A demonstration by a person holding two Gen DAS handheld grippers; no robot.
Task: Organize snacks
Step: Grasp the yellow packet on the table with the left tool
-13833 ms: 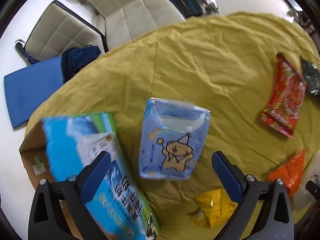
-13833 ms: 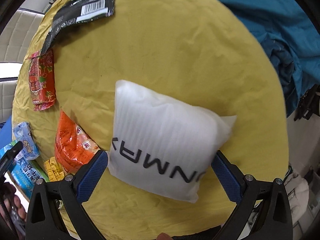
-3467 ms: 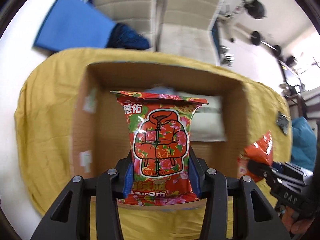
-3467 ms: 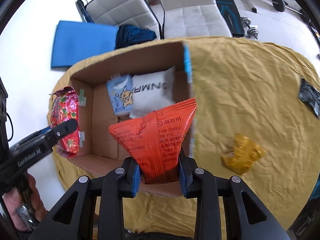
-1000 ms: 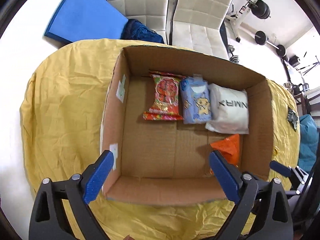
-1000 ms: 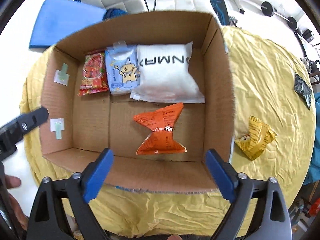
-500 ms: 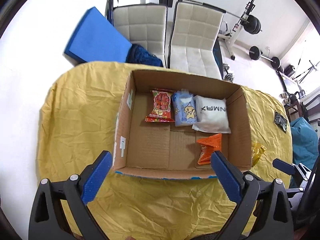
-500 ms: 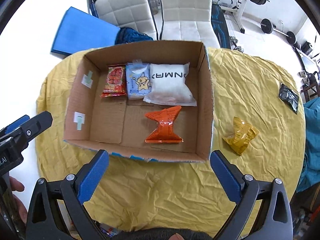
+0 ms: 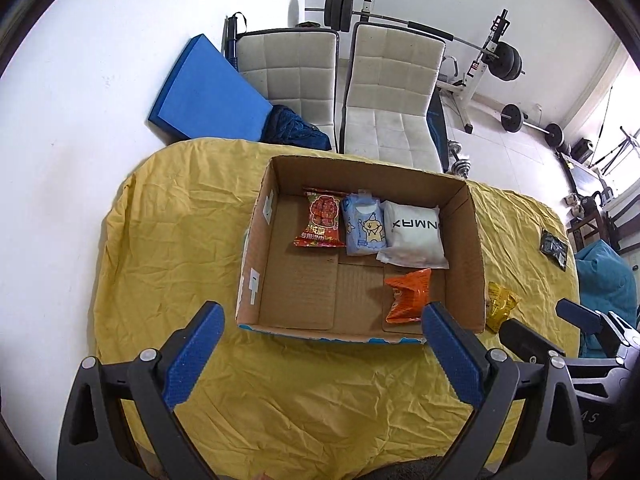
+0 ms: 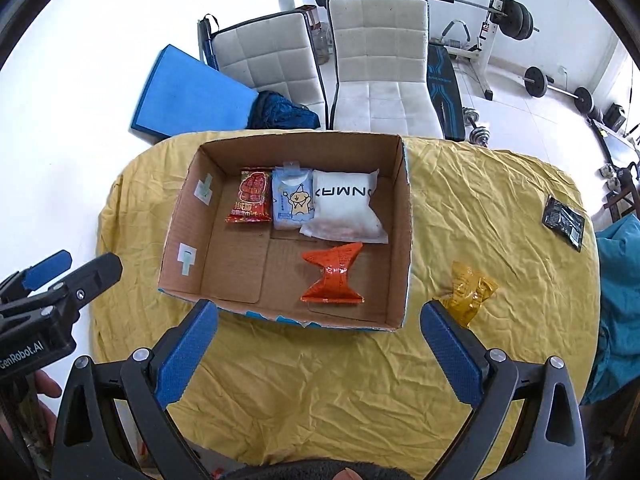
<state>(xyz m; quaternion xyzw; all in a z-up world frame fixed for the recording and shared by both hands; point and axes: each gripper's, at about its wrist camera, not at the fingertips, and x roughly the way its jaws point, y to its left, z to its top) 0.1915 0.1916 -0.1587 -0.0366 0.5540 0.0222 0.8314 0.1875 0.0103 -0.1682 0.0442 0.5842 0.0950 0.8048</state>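
Both claws pulled back higher, left claw (image 9: pixel 320 344) and right claw (image 10: pixel 318 340) spread empty, cardboard box (image 10: pixel 404 240) below

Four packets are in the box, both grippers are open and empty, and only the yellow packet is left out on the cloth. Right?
Not quite: two are left out. The right wrist view shows the yellow packet and a black packet on the cloth. The rest holds.

White wall (image 9: pixel 120 40) and pale tiled floor (image 9: pixel 520 148) — daylight floods in from the right. Two white quilted chairs (image 10: pixel 380 60) stand beyond the yellow-draped table (image 9: pixel 180 240), a blue mat (image 10: pixel 188 96) leaning alongside; a barbell rack (image 9: pixel 476 60) and loose dumbbells (image 10: pixel 476 134) sit behind.
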